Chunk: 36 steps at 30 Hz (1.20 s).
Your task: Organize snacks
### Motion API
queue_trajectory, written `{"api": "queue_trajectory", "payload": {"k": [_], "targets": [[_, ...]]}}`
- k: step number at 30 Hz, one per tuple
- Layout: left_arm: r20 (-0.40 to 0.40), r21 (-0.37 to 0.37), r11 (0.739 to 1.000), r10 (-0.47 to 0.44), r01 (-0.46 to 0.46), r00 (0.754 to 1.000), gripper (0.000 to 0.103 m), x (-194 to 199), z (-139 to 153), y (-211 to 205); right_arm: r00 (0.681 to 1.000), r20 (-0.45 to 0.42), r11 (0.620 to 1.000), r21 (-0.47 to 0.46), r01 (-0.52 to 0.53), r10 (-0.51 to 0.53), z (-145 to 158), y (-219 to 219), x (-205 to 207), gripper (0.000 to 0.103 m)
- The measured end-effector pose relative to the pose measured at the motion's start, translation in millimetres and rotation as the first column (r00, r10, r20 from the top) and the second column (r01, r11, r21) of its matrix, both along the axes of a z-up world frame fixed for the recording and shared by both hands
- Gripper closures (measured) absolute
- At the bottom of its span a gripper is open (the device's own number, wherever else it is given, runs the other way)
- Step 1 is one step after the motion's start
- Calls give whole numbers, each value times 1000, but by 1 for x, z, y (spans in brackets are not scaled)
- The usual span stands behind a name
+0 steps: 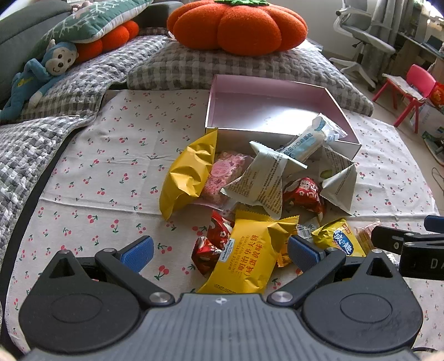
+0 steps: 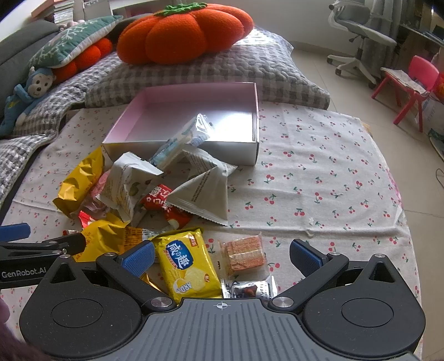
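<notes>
Left wrist view: both tongs (image 1: 220,250) (image 2: 222,254) gape wide over snack packets (image 1: 249,191) seemingly crowding the pink box (image 1: 280,102).

A white cloth (image 2: 319,166) is showing small red cherries with green stems. The box (image 2: 251,116) is showing pink inside and white outside. Yellow packets (image 1: 249,255), red wrappers (image 1: 304,194) and pale grey printed bags (image 2: 202,194) are lying mixed. An orange pumpkin cushion (image 1: 238,25) is sitting on grey-and-white check bedding (image 2: 249,69). A blue monkey toy (image 1: 36,75) is lying beside a green-and-white pillow (image 1: 91,19).
</notes>
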<state>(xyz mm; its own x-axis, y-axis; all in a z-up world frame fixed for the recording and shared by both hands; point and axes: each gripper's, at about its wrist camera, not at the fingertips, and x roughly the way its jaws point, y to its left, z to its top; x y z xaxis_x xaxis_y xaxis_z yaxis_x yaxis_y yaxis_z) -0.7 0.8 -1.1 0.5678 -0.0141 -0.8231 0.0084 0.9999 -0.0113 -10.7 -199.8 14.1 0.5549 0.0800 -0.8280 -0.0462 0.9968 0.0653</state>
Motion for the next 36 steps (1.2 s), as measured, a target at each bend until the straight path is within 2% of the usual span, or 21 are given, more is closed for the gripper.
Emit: {"api": "queue_trajectory", "payload": {"k": [8,11,15,17,20,21,23,24,28,32,36], "targets": [[-5,-1,1000,-3,3,1000,0,5,2,7,1000,-6,1000,-4,13,-13,1,0,6,0],[11,18,1000,-13,13,1000,1,13,7,10,1000,-3,1000,7,30,-30,4,-2,14,0],[61,78,996,-52,47,997,1,22,15,13,999,11,999,29,40,-41,12,-8,28,0],[72,82,994,-75,69,995,1,28,16,16,1000,-5,998,53,30,-30,14,-10,36,0],[54,67,990,-125,121,991,1,39,14,17,999,-43,990,137,18,-12,11,-18,50,0],[44,59,989,-139,136,989,2,42,12,17,998,-55,987,160,28,-19,8,-21,54,0],[28,51,989,-143,141,989,13,45,7,16,995,-95,981,190,40,-22,-1,-26,64,0],[25,40,988,-152,151,988,13,46,4,17,993,-114,978,204,46,-23,-6,-28,67,0],[32,-53,980,-189,191,981,18,50,-3,17,985,-159,949,294,110,-64,-28,-40,76,1],[121,-100,965,-229,241,966,18,51,-7,16,981,-180,895,421,149,-79,-41,-47,86,2],[127,-155,943,-275,293,953,25,59,-17,10,979,-184,839,518,170,-85,-54,-51,92,2]]}}
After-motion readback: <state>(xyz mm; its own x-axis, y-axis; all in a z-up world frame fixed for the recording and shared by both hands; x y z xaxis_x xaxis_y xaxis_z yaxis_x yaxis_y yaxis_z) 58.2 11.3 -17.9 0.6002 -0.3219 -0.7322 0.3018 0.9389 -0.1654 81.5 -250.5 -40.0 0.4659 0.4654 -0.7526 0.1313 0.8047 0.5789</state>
